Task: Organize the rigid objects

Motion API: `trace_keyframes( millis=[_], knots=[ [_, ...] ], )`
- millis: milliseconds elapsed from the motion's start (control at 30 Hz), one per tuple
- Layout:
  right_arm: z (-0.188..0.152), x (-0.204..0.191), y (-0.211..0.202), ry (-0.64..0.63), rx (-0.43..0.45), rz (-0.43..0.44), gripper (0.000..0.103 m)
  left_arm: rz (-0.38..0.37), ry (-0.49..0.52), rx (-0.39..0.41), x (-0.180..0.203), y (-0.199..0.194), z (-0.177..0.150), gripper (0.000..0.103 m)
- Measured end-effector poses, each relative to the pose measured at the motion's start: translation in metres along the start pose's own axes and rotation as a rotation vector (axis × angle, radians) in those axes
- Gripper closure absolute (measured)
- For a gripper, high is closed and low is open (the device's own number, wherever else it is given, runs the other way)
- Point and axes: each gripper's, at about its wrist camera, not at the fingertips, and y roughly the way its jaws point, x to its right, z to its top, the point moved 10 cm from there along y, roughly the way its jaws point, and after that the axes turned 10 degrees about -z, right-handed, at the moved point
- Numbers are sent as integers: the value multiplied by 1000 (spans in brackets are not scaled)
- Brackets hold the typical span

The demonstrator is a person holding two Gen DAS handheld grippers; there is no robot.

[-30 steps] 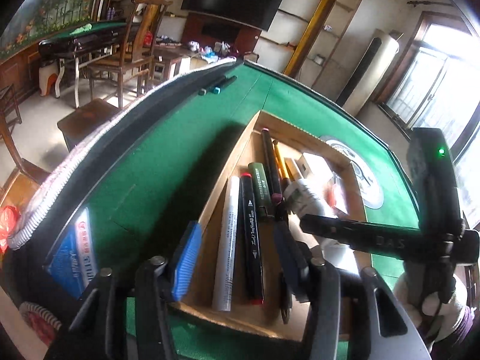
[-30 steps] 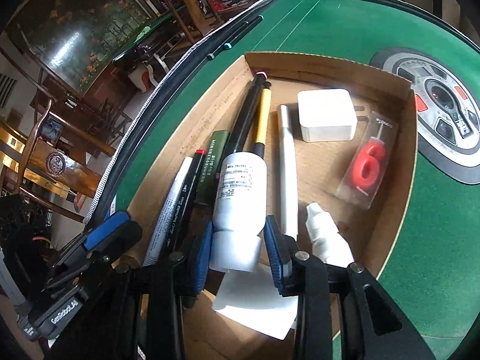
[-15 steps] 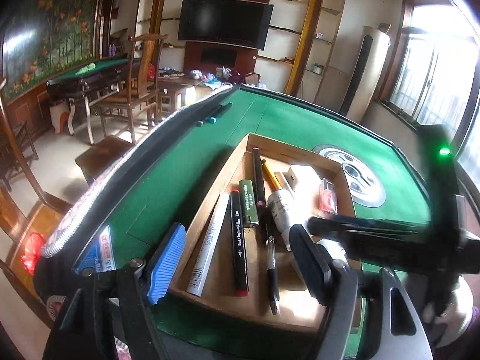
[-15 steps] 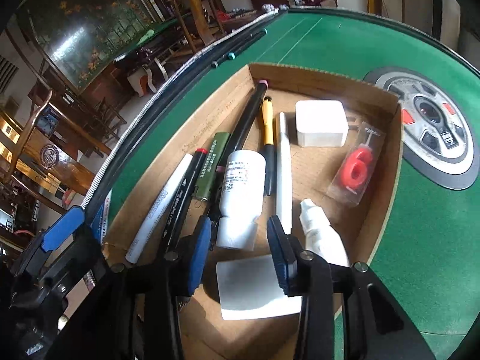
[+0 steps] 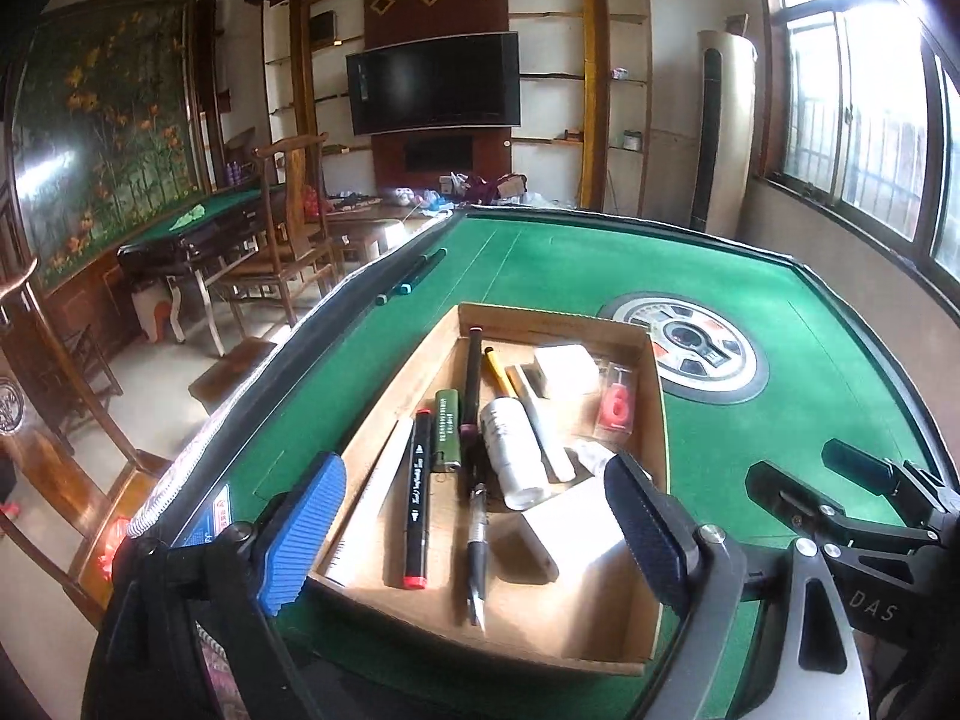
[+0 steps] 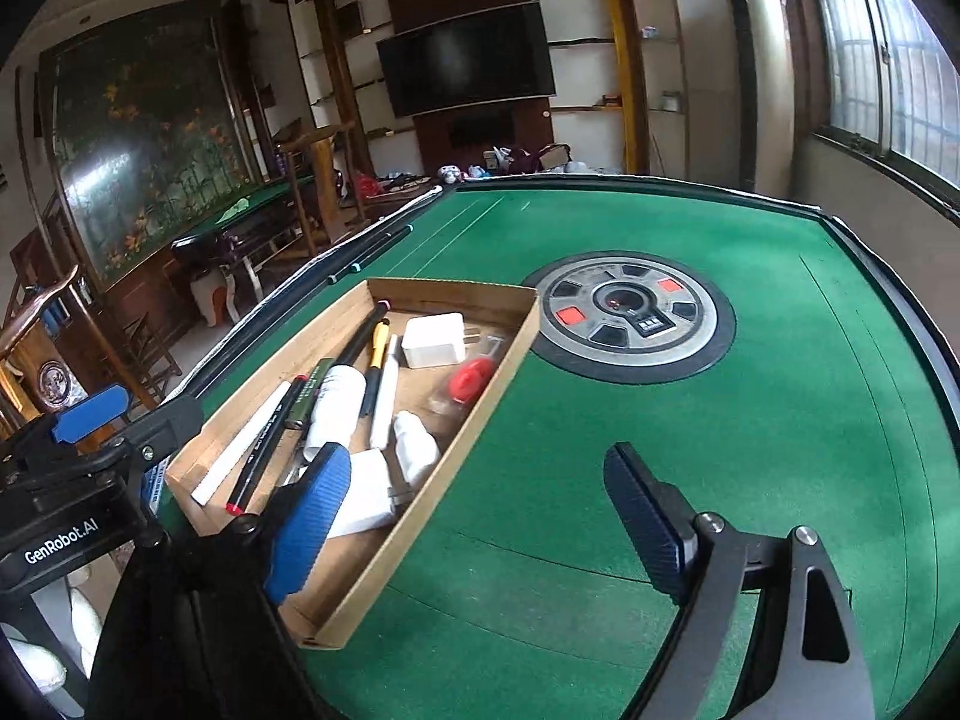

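Observation:
A shallow cardboard tray [image 5: 552,318] [image 6: 456,291] lies on the green felt table. In it are a white bottle [image 5: 513,444] [image 6: 336,402], a black pen [image 5: 477,534], a red-capped black marker [image 5: 417,498] [image 6: 264,450], a white charger [image 5: 564,369] [image 6: 435,339] and a red "6" candle [image 5: 618,405] [image 6: 471,378]. My left gripper [image 5: 474,468] hovers above the tray's near end. Its jaws are opening and grip nothing. My right gripper [image 6: 477,459] hangs over the tray's right wall and the felt; its jaws are also opening, with nothing held.
Two dark markers [image 5: 414,276] [image 6: 372,252] rest by the table's left rim. A round dial [image 5: 684,348] [image 6: 630,315] sits in the table's middle. Wooden chairs [image 5: 294,240] and a second green table stand off to the left. Bare felt stretches right of the tray.
The right gripper let go of the white bottle, which now lies in the tray, and swung back and to the right. Both grippers widened and drew up and away from the tray.

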Motion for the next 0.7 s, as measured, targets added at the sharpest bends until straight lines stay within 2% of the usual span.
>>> trace_keyframes(
  millis=[233,700],
  knots=[
    [-5,23,-10,51,19,-11,17,25,30,7,19,-8,1,12],
    [-12,27,-23,7,69,-56,16,20,59,-6,39,-10,-3,12]
  ],
)
